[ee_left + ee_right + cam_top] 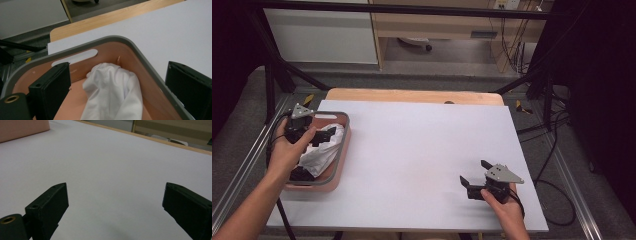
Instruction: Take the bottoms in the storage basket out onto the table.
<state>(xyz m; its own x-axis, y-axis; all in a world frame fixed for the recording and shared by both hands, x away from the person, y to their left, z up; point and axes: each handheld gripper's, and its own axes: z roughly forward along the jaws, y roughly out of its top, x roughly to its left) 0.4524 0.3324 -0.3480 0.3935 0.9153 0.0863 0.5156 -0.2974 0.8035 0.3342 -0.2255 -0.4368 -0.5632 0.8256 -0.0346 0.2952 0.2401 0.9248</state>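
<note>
A pink basket with a grey rim (343,150) sits at the table's left edge and holds a crumpled white cloth (323,150). My left gripper (324,135) hovers over the basket with its jaws wide apart. In the left gripper view the white cloth (113,92) lies between and below the jaws, untouched, inside the basket (147,67). My right gripper (473,176) rests low over the white table near the front right, open, with nothing between its jaws. The right gripper view has that gripper (115,207) over bare table surface.
The white table top (422,150) lies on a wooden board whose edge (412,95) shows at the back. Black frame bars and cables (557,130) stand to the right, with metal rails along both sides. A corner of the pink basket (22,130) appears far left in the right gripper view.
</note>
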